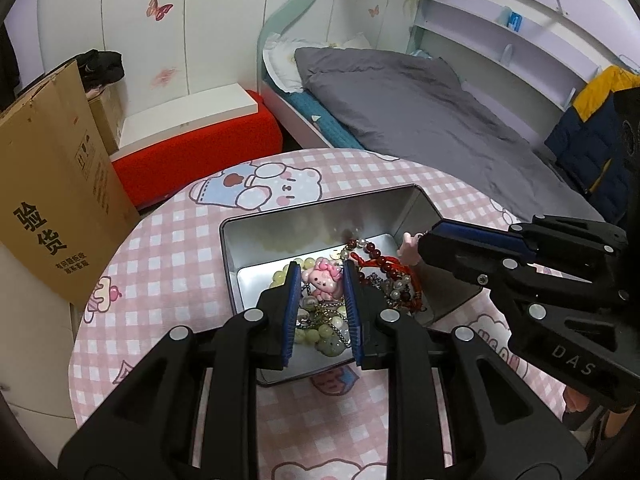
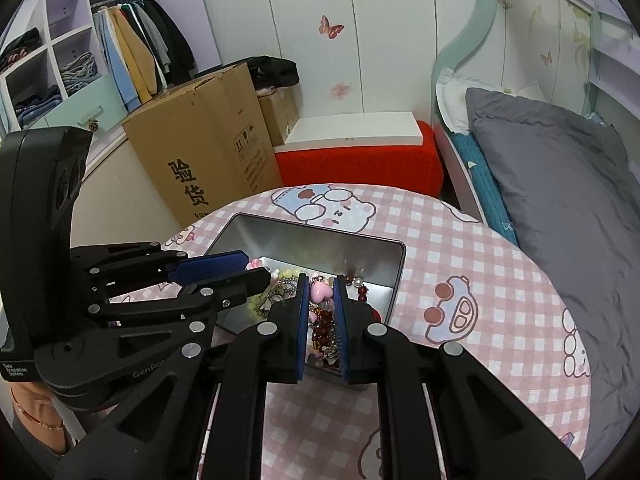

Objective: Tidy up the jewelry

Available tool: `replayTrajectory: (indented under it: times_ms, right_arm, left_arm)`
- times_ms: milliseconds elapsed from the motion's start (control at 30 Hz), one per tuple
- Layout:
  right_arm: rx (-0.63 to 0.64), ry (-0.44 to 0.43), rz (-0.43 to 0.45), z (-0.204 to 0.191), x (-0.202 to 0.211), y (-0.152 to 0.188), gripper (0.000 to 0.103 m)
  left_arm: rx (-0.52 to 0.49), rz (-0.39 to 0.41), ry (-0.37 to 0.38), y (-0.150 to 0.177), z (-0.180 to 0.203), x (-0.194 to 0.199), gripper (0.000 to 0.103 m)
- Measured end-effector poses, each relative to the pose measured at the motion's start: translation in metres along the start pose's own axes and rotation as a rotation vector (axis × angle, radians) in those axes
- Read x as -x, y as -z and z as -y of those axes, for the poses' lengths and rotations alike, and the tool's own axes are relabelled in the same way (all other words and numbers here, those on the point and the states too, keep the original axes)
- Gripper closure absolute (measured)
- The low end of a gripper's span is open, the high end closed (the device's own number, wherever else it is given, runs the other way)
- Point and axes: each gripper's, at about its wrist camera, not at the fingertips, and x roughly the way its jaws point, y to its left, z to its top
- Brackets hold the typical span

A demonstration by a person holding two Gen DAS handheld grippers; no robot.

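hovering over tin [image 1: 312,216], both fingers narrowly parted, seemingly holding nothing.

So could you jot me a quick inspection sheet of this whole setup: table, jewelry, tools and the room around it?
Surface: round table under a pink checked cloth with cartoon prints.
Job's things: open metal tin holding a tangle of bead strings, chains and a pink bunny charm.
Clutter: nothing seen on the cloth beside the tin.
Grippers: left gripper over the tin, fingers apart around the bunny charm, grip unclear; right gripper over the tin's right side, fingers narrowly apart around a pink heart charm.
Cables: nothing seen.
Surroundings: cardboard box, red seat, bed with grey blanket, wall shelves, hanging clothes.
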Motion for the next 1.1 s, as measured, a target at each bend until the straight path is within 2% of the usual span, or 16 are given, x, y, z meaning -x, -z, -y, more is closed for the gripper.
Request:
replayTrajectory:
  times_ms: [133,167,200,633,1000,1100]
  right_arm:
    - [-0.008,-0.001,-0.001,0.0,-0.001,0.0,0.093]
    - [-0.011,-0.001,-0.001,0.0,-0.001,0.0,0.093]
    - [-0.014,0.001,-0.001,0.0,-0.002,0.0,0.093]
    - [-0.024,-0.017,0.002,0.001,-0.003,-0.003,0.093]
    - [-0.031,-0.032,0.058,-0.007,0.015,-0.009,0.09]
    - [-0.035,-0.03,0.081,-0.008,0.028,-0.01,0.082]
  left_arm:
    - [-0.005,0.0,0.003,0.002,0.001,0.002,0.077]
    - [-0.004,0.0,0.002,0.002,0.001,0.002,0.068]
    - [-0.002,0.003,0.001,0.002,0.0,0.002,0.052]
    - [0.001,0.043,-0.038,0.003,-0.002,0.016,0.05]
    - [0.002,0.14,-0.154,0.008,-0.003,0.055,0.034]
    - [0.005,0.167,-0.188,0.011,-0.002,0.069,0.031]
